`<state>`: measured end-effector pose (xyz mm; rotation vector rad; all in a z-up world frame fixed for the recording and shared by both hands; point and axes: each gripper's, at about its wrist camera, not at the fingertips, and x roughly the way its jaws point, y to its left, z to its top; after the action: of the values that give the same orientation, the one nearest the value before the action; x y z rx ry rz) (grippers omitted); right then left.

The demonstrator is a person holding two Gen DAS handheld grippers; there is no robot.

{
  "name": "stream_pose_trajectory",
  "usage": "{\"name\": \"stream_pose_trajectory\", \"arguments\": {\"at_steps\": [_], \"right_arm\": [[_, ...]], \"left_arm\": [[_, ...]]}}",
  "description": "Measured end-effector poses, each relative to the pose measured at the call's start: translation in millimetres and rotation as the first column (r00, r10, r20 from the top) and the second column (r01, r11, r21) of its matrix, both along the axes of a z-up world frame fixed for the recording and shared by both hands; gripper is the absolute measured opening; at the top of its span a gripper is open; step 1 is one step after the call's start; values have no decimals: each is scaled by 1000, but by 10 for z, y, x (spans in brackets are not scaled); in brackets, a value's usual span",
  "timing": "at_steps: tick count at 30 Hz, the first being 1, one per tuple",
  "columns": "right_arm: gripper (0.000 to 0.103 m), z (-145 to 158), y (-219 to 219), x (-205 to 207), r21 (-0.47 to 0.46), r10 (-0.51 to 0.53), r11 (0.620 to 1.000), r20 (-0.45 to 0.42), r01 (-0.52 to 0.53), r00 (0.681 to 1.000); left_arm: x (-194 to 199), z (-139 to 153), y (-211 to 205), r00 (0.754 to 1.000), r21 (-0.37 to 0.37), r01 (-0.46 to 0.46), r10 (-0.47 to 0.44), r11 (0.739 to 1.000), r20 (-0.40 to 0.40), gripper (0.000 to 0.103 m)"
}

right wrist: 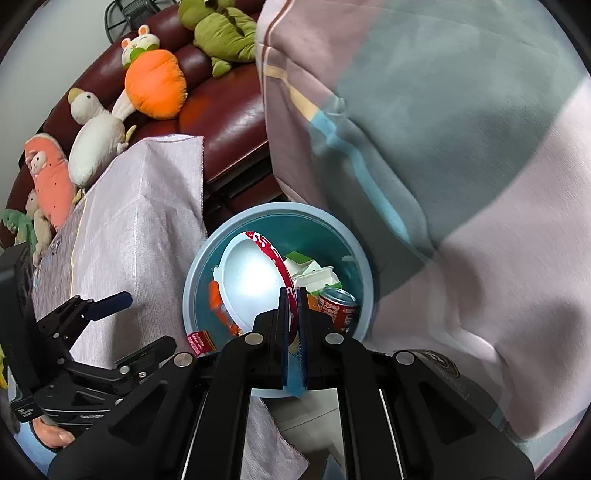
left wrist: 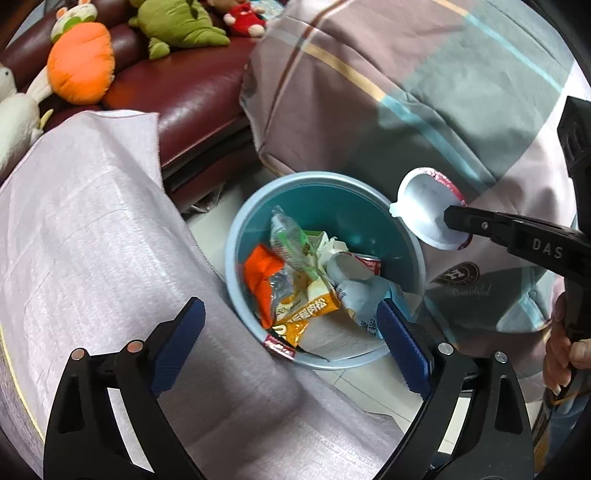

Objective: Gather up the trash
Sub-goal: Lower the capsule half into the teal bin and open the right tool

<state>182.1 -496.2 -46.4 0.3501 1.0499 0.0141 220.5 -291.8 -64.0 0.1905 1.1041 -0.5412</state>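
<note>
My left gripper (left wrist: 291, 347) hangs over the blue bin (left wrist: 236, 236), pointing steeply down. Its blue pads (left wrist: 181, 343) stand wide apart with nothing between them; released.

My right gripper (right wrist: 293, 295) is clenched on the rim of a white plastic lid (right wrist: 251, 280) with a red patterned edge. In the right wrist view the lid sits edge-on between the two pads, its white face turned to the left, directly above the bin's opening. In the left wrist view the same lid (left wrist: 428, 210) shows to the right of the bin, just past its rim, pinched at its edge by the black finger of the right gripper (left wrist: 452, 218).

Bin contents, left wrist view: an orange wrapper (left wrist: 260, 273), a clear crumpled bag (left wrist: 288, 236), a yellow snack packet (left wrist: 314, 306) with printed characters, white crumpled paper (left wrist: 332, 245). Right wrist view adds a red drink can (right wrist: 338, 306) lying near the right wall. A small red packet (right wrist: 201, 341) hangs over the bin's near rim.

The bin stands on a pale tiled floor (left wrist: 369, 391), between a table draped in lilac cloth (left wrist: 92, 240) and a striped pink-grey bedcover (left wrist: 424, 92). Behind is a dark red leather sofa (left wrist: 192, 92) with plush toys: an orange carrot (left wrist: 81, 62), a green one (left wrist: 181, 26), a white duck (right wrist: 96, 144).

My right hand (left wrist: 561, 350) shows at the frame's right edge, on the handle.
</note>
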Motion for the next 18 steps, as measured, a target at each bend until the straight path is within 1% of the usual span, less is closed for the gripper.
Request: {"name": "stream_pose_trajectory", "arguments": {"at_steps": [5, 10, 11, 12, 13, 14, 15, 16, 18], "right_arm": [[5, -21, 119, 68, -16, 28, 999, -13, -28, 1000], [9, -35, 255, 128, -31, 55, 998, -26, -56, 998], [11, -34, 272, 136, -31, 59, 998, -26, -60, 998], [26, -31, 286, 140, -30, 61, 998, -25, -62, 998], [38, -17, 306, 136, -34, 62, 997, -20, -62, 998], [56, 6, 318, 125, -43, 59, 997, -10, -60, 998], [61, 25, 332, 128, -48, 60, 997, -4, -60, 998], [62, 36, 340, 121, -46, 63, 997, -2, -63, 998], [75, 51, 360, 105, -34, 66, 997, -5, -66, 998]], "left_arm": [[-15, 32, 101, 1000, -11, -24, 24, 1000, -3, 97], [-61, 78, 204, 999, -16, -48, 48, 999, 8, 97], [-71, 90, 231, 998, -19, -54, 54, 998, 8, 98], [-75, 95, 249, 998, -21, -57, 58, 998, 9, 98], [-84, 104, 274, 998, -19, -65, 65, 998, 14, 98], [-93, 116, 292, 997, -15, -70, 70, 997, 20, 98], [-101, 127, 306, 997, -13, -74, 74, 997, 24, 98], [-112, 141, 324, 997, -11, -77, 77, 997, 28, 98], [-134, 168, 367, 996, -7, -85, 85, 996, 35, 98]]}}
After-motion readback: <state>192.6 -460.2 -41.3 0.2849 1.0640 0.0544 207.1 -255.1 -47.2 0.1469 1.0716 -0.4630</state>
